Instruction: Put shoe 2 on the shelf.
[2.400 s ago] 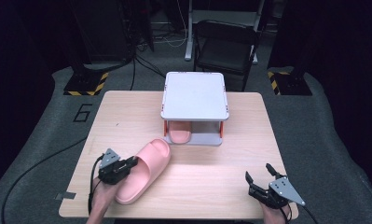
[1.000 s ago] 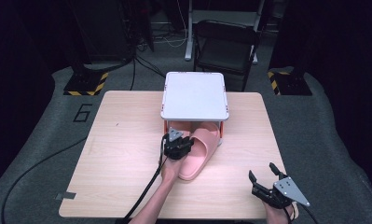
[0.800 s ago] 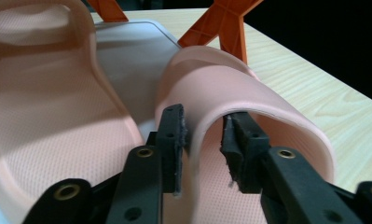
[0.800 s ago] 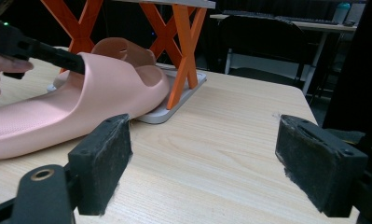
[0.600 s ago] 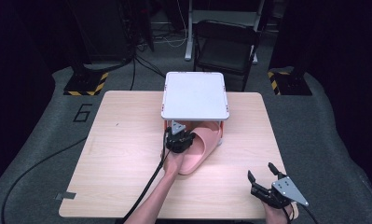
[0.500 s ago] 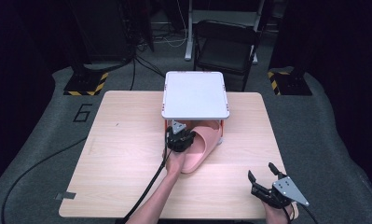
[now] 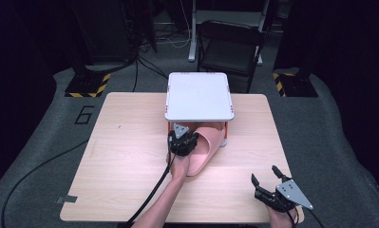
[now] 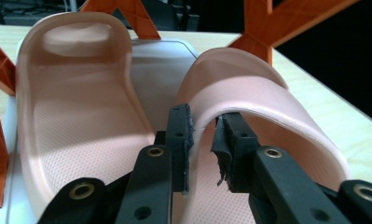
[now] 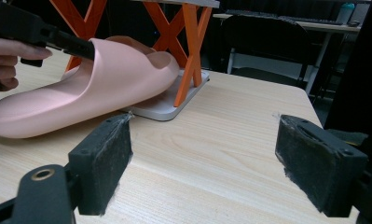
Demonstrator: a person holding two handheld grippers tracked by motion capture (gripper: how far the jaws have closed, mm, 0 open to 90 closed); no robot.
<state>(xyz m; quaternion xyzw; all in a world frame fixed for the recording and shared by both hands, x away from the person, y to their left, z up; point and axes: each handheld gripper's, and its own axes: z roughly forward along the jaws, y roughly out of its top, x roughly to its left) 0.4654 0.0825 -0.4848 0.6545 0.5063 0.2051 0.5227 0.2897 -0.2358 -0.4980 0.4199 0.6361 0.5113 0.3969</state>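
On the pale wooden table (image 7: 125, 156) a pink slipper (image 7: 203, 149) lies with its toe pushed under the small white rack (image 7: 199, 95) beside its twin (image 8: 76, 107), its strap pinched by the left gripper (image 8: 202, 144), while the right gripper (image 7: 265, 183) rests wide open near the table's front edge.

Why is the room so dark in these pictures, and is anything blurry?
High view: light falls on the table while the surroundings stay nearly black. Left gripper view: the white rack top shades the far slipper, while the near slipper pinched in the left gripper catches light; the close jaws look soft. Right gripper view: the right gripper looms large and fuzzy-edged.
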